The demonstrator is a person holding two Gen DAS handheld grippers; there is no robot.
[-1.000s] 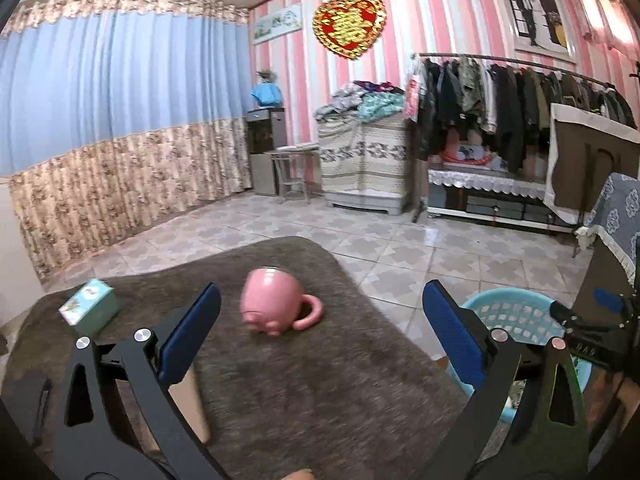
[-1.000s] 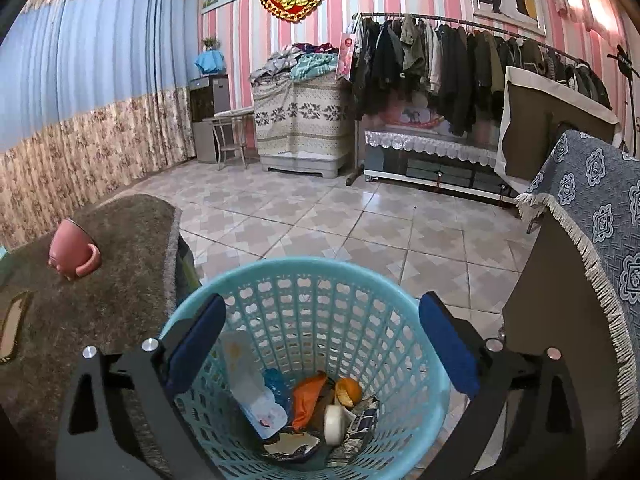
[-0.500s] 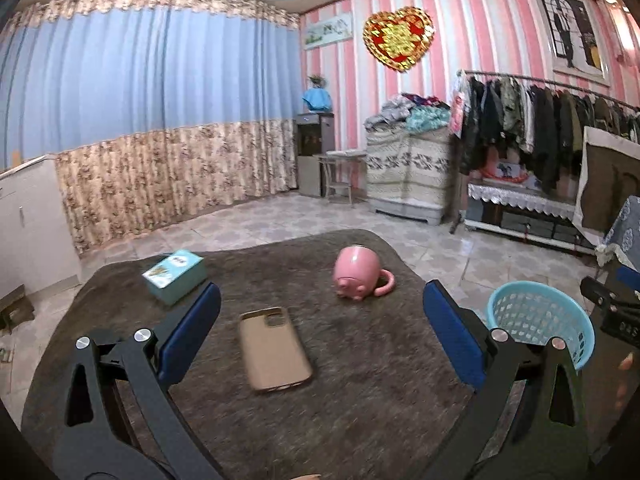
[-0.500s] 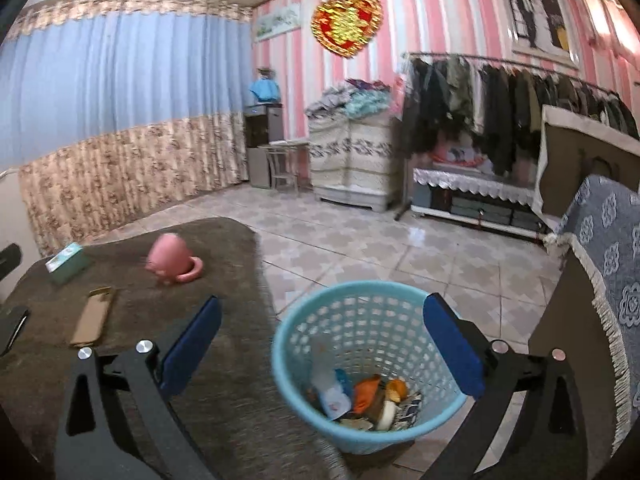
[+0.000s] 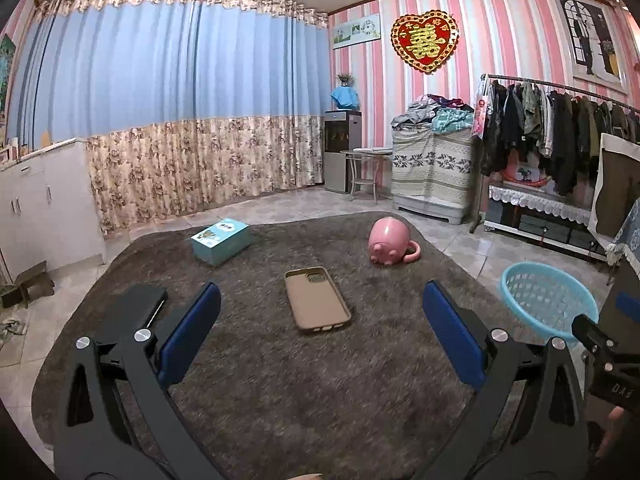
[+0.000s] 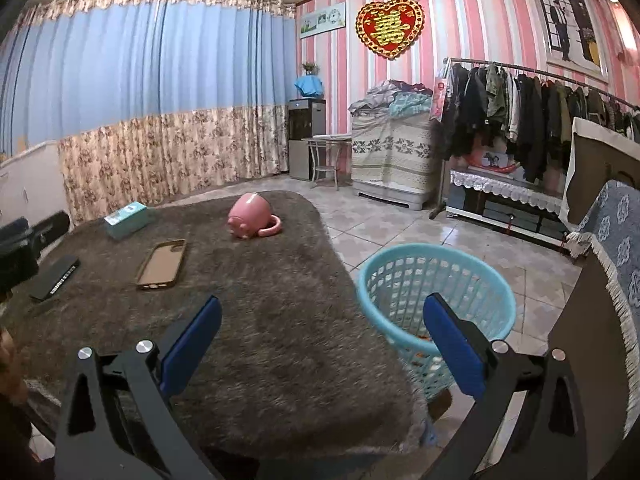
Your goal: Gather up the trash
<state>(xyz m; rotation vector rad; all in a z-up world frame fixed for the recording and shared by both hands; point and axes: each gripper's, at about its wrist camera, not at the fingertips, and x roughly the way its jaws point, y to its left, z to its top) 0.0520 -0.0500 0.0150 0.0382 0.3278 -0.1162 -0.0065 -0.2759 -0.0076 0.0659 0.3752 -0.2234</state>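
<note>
A light blue plastic basket [image 6: 436, 292] stands on the floor at the right edge of the table; in the left wrist view the basket [image 5: 548, 300] is at far right. Its contents are mostly hidden now. My left gripper [image 5: 320, 336] hovers open above the table's near part, nothing between its blue pads. My right gripper [image 6: 320, 340] is open too, above the table's right front corner, left of the basket. On the grey furry table cover [image 5: 280, 380] lie a tan phone case [image 5: 317, 299], a pink pig mug [image 5: 389, 242] on its side, a teal box [image 5: 221, 241] and a black phone [image 5: 136, 308].
A chair with a blue patterned cover [image 6: 616, 240] stands right of the basket. A clothes rack [image 6: 532, 120], a covered cabinet [image 6: 394, 152] and a water dispenser [image 6: 306, 138] line the far wall. Tiled floor [image 6: 400, 224] lies beyond the table.
Both grippers have pulled back and up from the basket side; the view widens to the whole table. The right gripper was over the basket a second ago and now sits left of it.
</note>
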